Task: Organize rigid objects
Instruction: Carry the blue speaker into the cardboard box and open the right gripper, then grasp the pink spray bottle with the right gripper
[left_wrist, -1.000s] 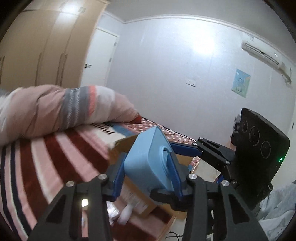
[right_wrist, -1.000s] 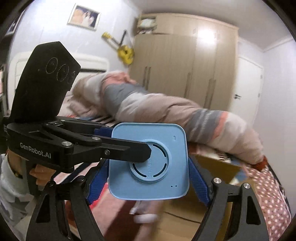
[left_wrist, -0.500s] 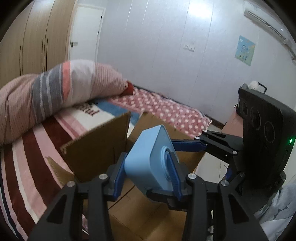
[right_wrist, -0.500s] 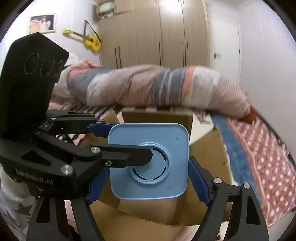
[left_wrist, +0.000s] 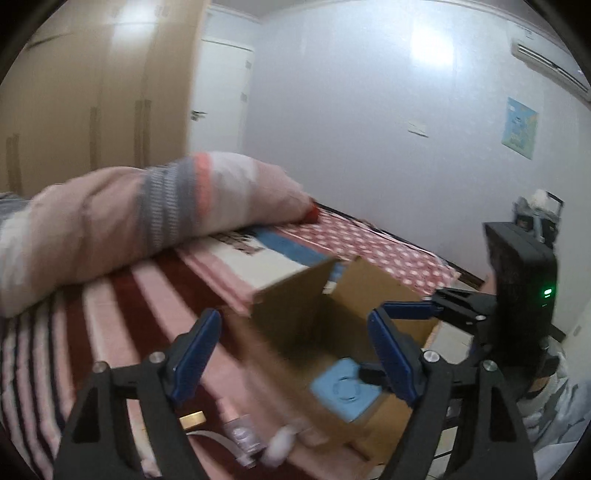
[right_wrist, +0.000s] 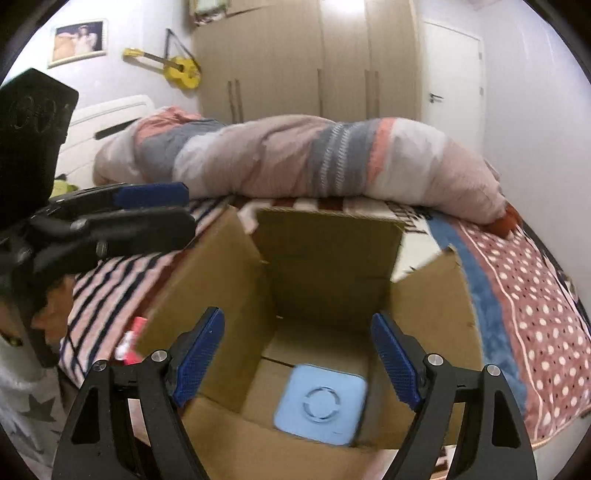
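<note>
Right wrist view had the blue device (right_wrist: 320, 404) lying flat on the floor of the box (right_wrist: 328, 258), below and just ahead of my right gripper (right_wrist: 297, 356), between the lines of its two fingers. It is square, so I saw no long axis to align to. My right jaws stood wide apart with nothing in them. My left gripper (left_wrist: 293, 352) was likewise spread wide and empty, off to the side over the box's near flap, with the device (left_wrist: 345, 389) low and right of its centre. I judged the right hand nearer. Count: one device, one box, and some small blurred items (left_wrist: 240, 439) on the bed (left_wrist: 110, 332) beside the box, too smeared to number.
</note>
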